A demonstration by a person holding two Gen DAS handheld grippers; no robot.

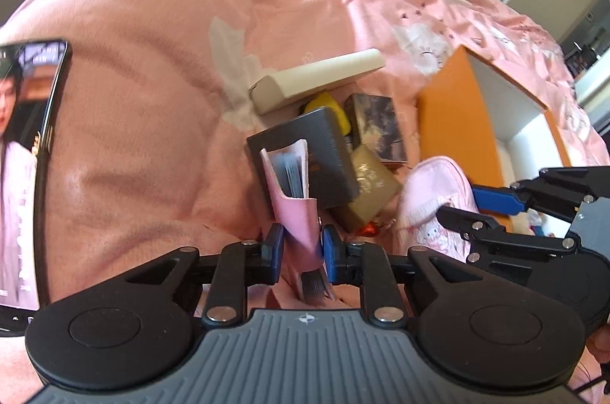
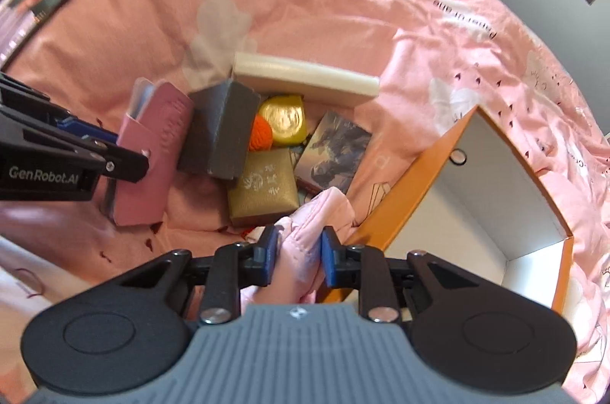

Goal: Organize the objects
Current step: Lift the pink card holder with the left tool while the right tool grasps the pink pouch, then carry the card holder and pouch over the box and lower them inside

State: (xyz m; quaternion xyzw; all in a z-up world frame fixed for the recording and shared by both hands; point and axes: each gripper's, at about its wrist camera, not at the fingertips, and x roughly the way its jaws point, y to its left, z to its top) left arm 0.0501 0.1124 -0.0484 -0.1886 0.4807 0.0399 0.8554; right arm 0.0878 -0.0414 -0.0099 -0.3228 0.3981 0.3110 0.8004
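Looking through the left wrist view: left gripper (image 1: 303, 253) is clamped on the lower end of a pink card holder (image 1: 295, 209), pads pressing both faces. Its open top shows a stack of cards (image 1: 293, 171). Risk: a tilt could let the cards slide out, since only the sleeve is pinched, and low down. The holder leans against a dark grey box (image 1: 312, 156) in the pile; dragging it away may topple that box. The open orange box (image 1: 457, 122) lies to the right on the pink bedsheet (image 1: 152, 80).

Right wrist view: right gripper (image 2: 297, 257) is closed on a bunch of soft pink fabric pouch (image 2: 324, 213), just beside the orange box (image 2: 411, 190) wall. Risk: the fabric is slack, so the pinch may catch only one layer and slip, or the trailing cloth could snag the box rim and shift it. The gold packet (image 2: 263, 186) touches the pouch and may get pulled along. Both grippers work close together; a crossing move could make them collide.
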